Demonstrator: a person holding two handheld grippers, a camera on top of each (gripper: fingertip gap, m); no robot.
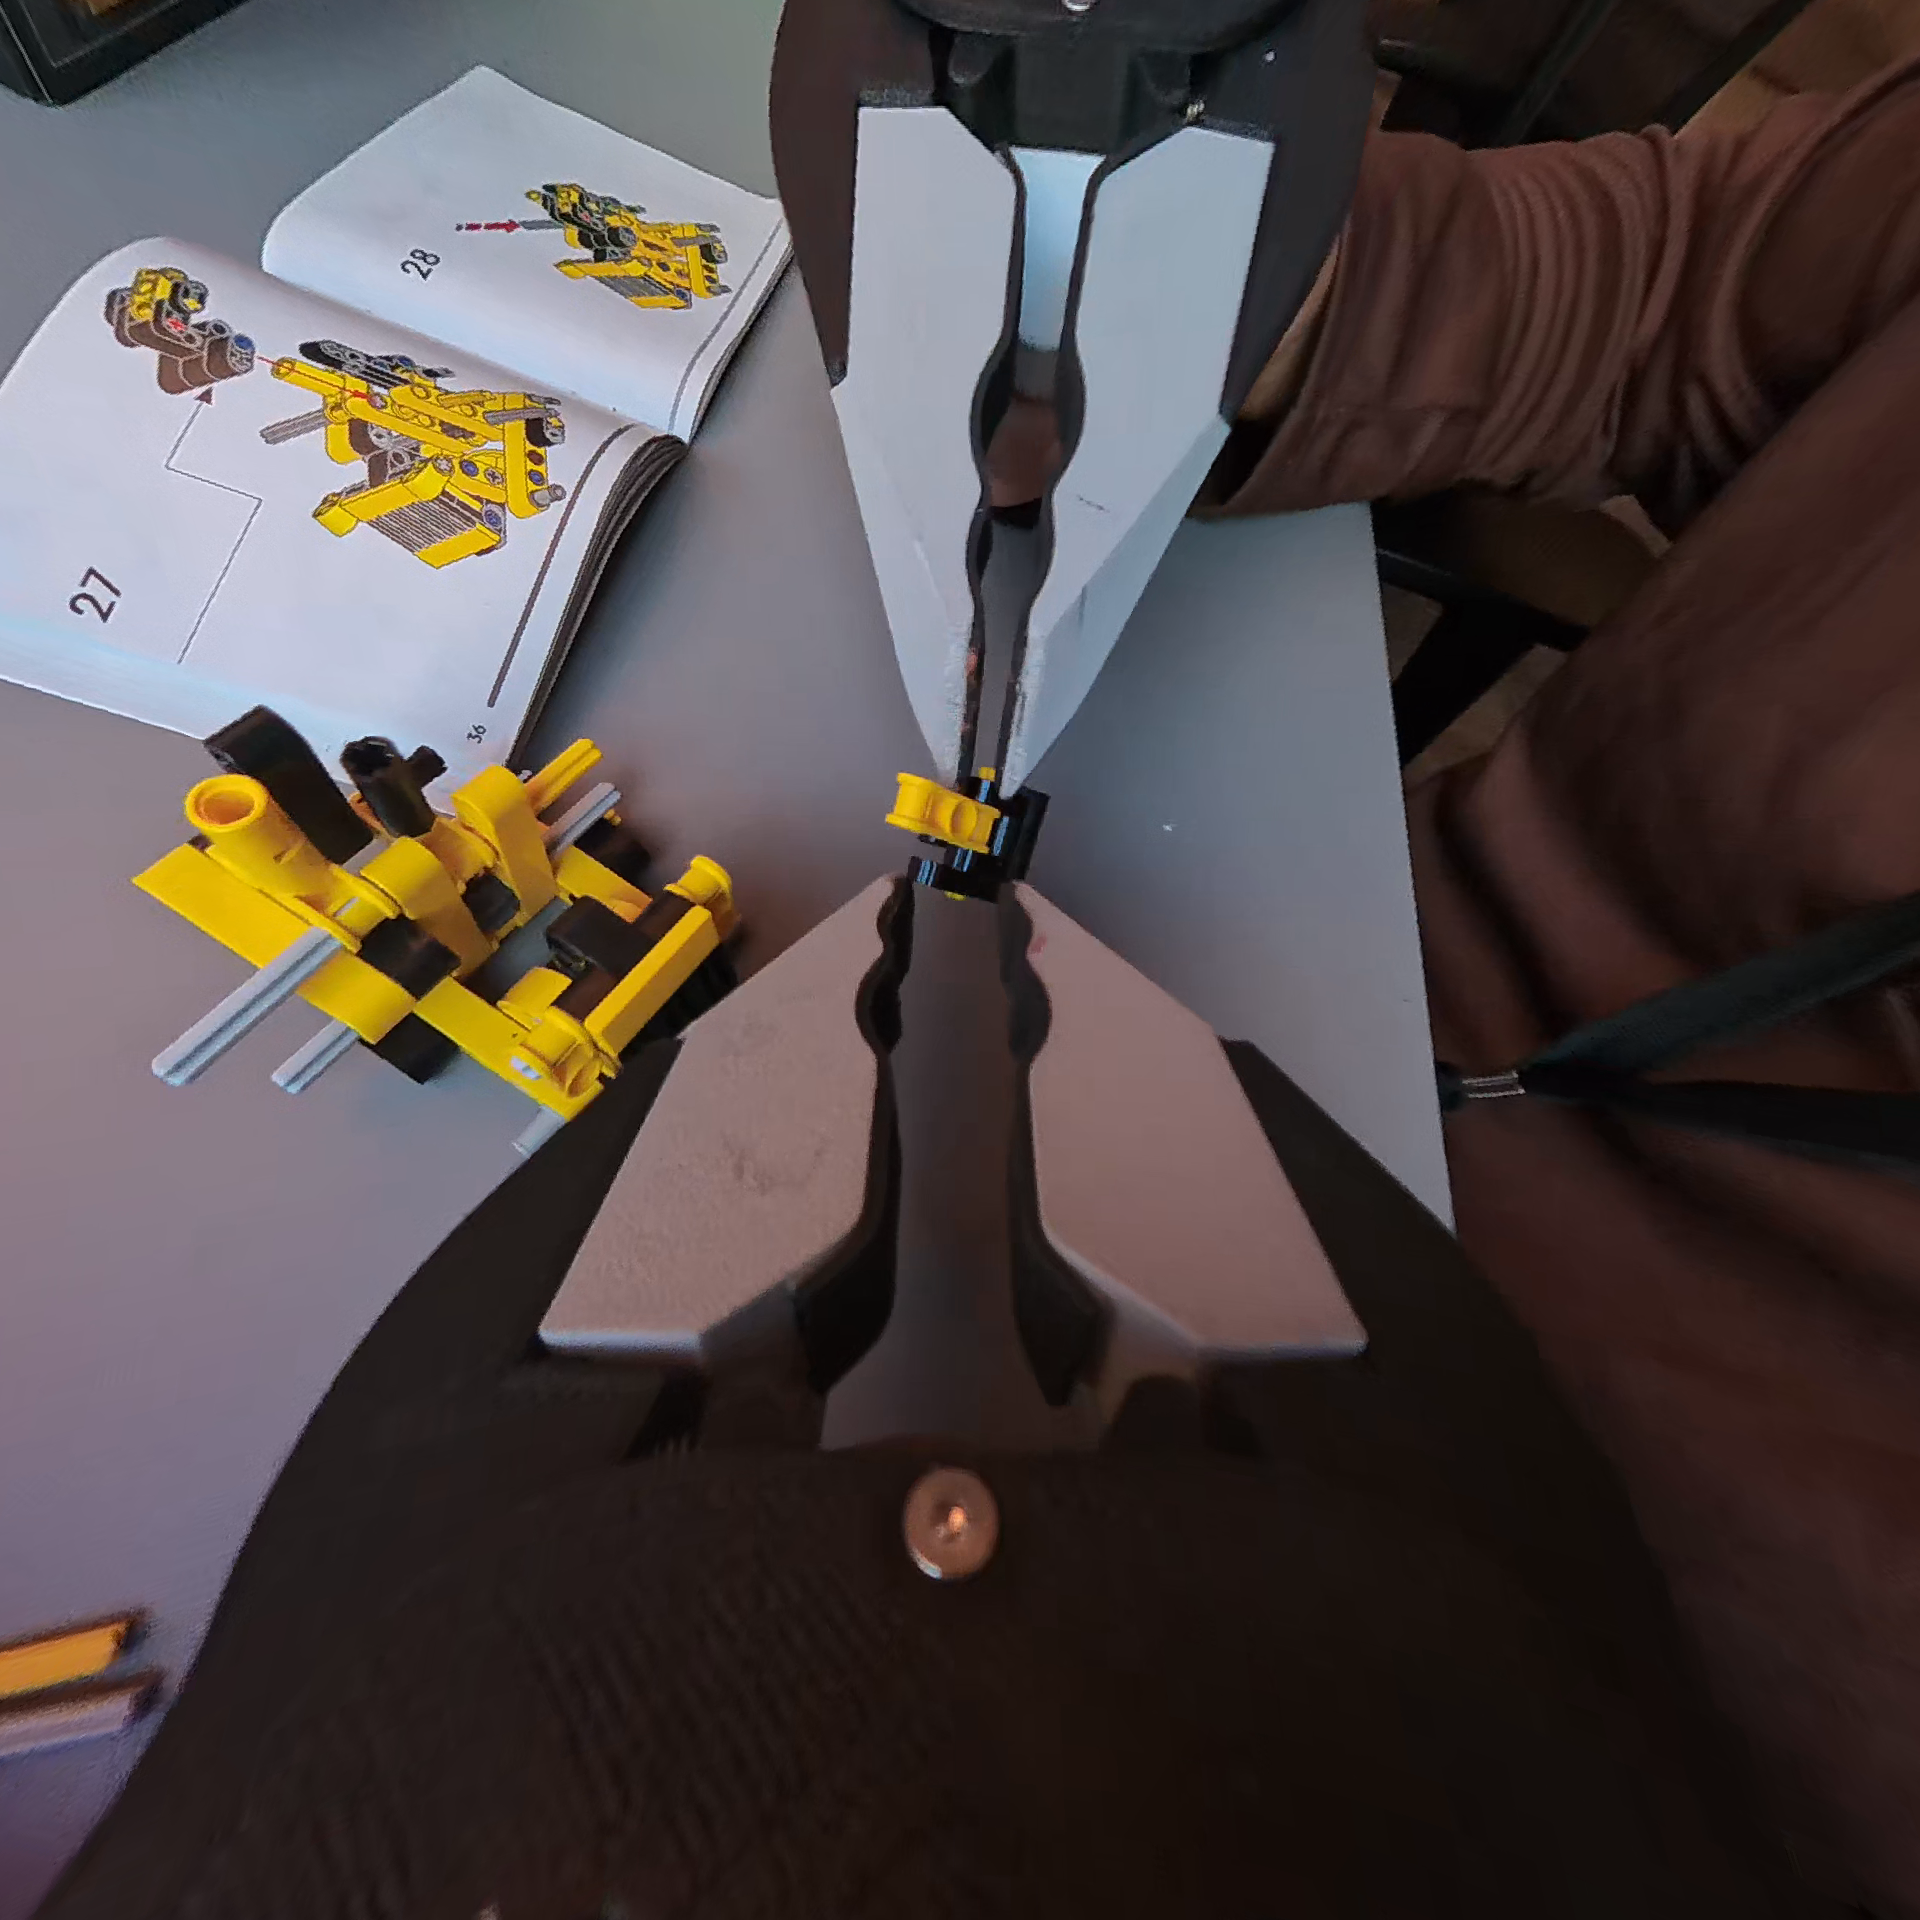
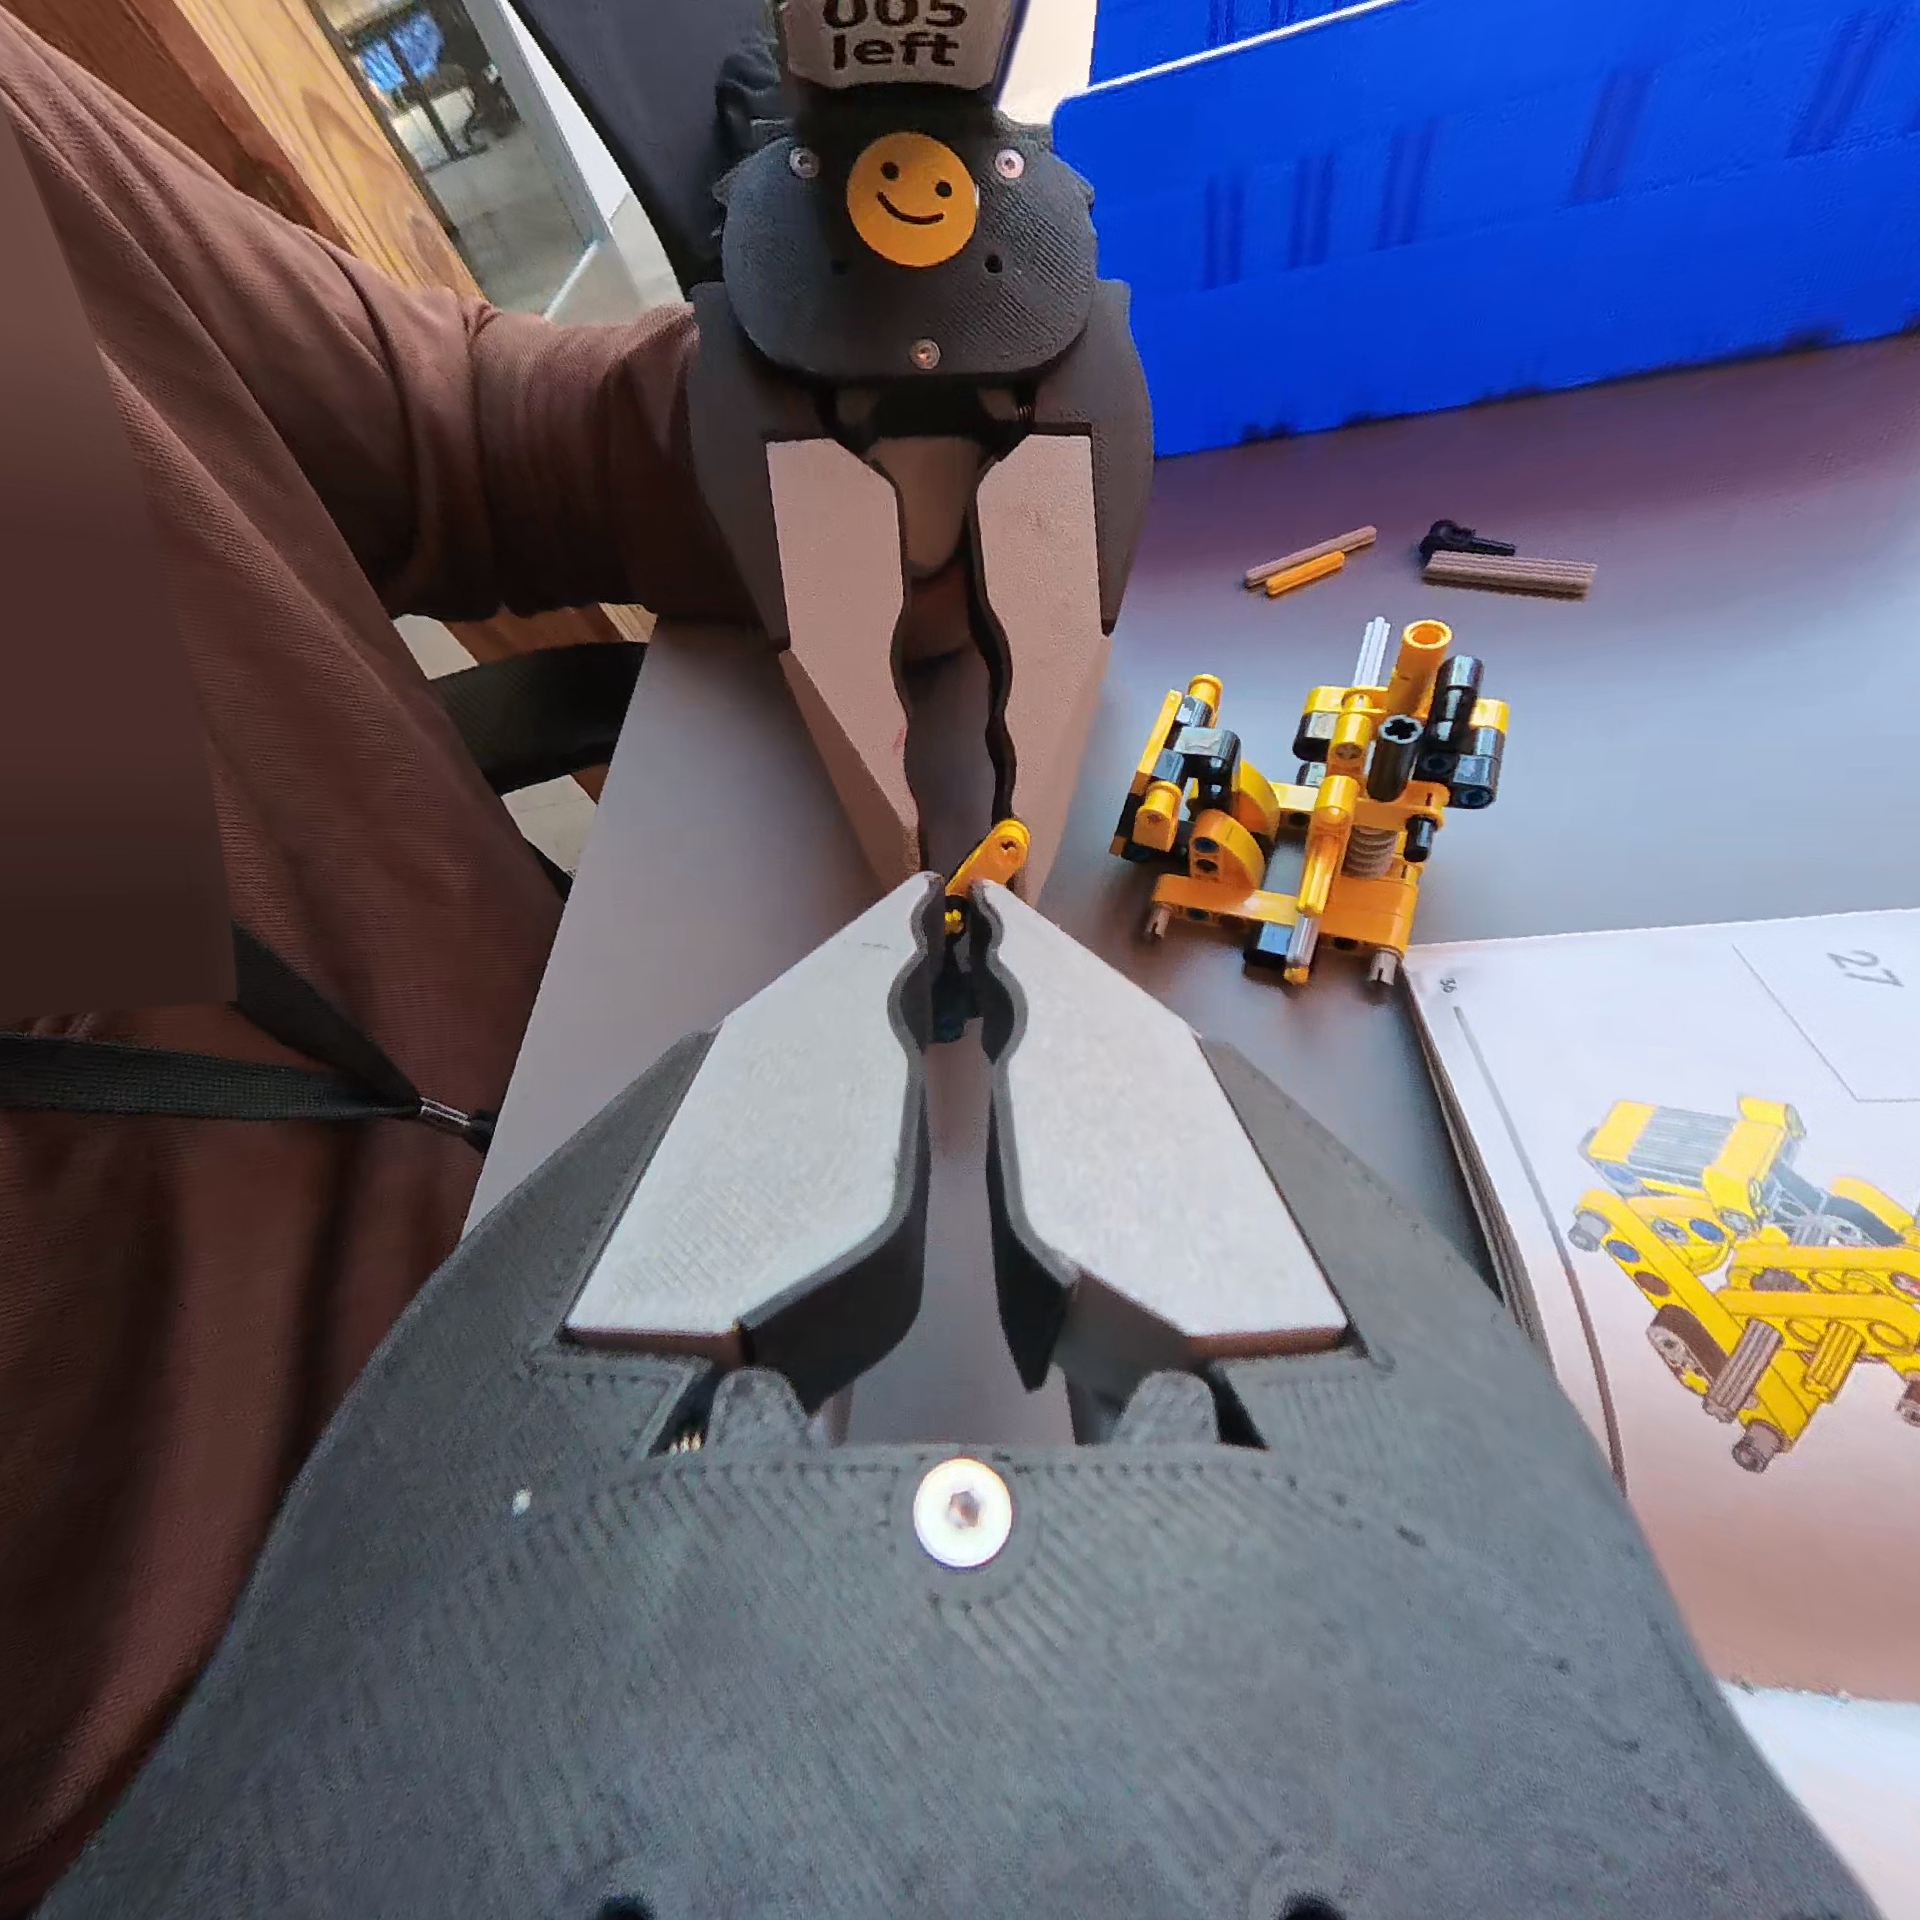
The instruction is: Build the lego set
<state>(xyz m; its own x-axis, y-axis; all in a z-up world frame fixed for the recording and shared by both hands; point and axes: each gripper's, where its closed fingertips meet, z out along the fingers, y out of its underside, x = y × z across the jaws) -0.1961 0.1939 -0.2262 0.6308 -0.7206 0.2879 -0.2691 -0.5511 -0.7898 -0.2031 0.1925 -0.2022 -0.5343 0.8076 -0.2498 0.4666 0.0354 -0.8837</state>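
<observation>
Left wrist view shows both grippers meeting tip to tip over the grey table [image 1: 727, 582], each clamped on a small yellow-and-black piece [image 1: 961, 831]: the left gripper [image 1: 956, 894] from below, the right gripper [image 1: 987, 769] from above. The partly built yellow model [image 1: 447, 925] sits beside the open instruction booklet [image 1: 343, 416]. Only the right wrist view shows the blue bin [image 2: 1507, 208] and loose axles [image 2: 1507, 574] beyond the model.
</observation>
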